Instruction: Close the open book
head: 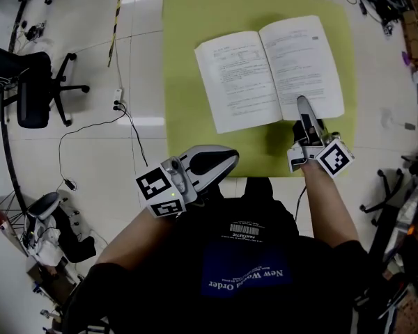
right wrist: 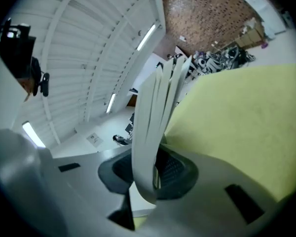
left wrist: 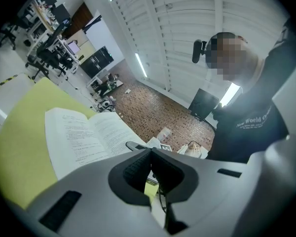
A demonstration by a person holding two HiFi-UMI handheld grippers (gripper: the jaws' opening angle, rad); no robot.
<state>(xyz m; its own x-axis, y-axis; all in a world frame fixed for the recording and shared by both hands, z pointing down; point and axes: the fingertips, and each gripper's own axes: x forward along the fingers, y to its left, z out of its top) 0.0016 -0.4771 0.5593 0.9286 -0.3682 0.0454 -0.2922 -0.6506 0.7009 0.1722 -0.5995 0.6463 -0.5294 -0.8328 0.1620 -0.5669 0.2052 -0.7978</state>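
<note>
One yellow-green table [head: 188, 61] fills the upper middle of the head view, standing on a white tiled floor [head: 90, 138]. The person's dark shirt [head: 251, 256] at the bottom of the frame cuts off the table's near edge. A black office chair [head: 28, 82] stands at the left, partly out of frame.

On the table's upper right part lies the open book [head: 265, 68], face up and slightly tilted. Its white leaves are covered in dense print too small to read. The left-hand side lies flat.

The right gripper [head: 303, 106] reaches onto the lower edge of the right-hand side, just right of the gutter, and covers that strip of paper. From above its two jaws cannot be told apart. In the right gripper view they are clamped narrowly on a few pages [right wrist: 155, 107], which rise from between the pads in a blurred, fanned sheaf; where those pages meet the rest of the book is hidden.

The left gripper [head: 226, 160] hangs at the table's near edge, lower centre of the head view, apart from the book. In the left gripper view its pads [left wrist: 138, 169] are pressed together with nothing between them.
</note>
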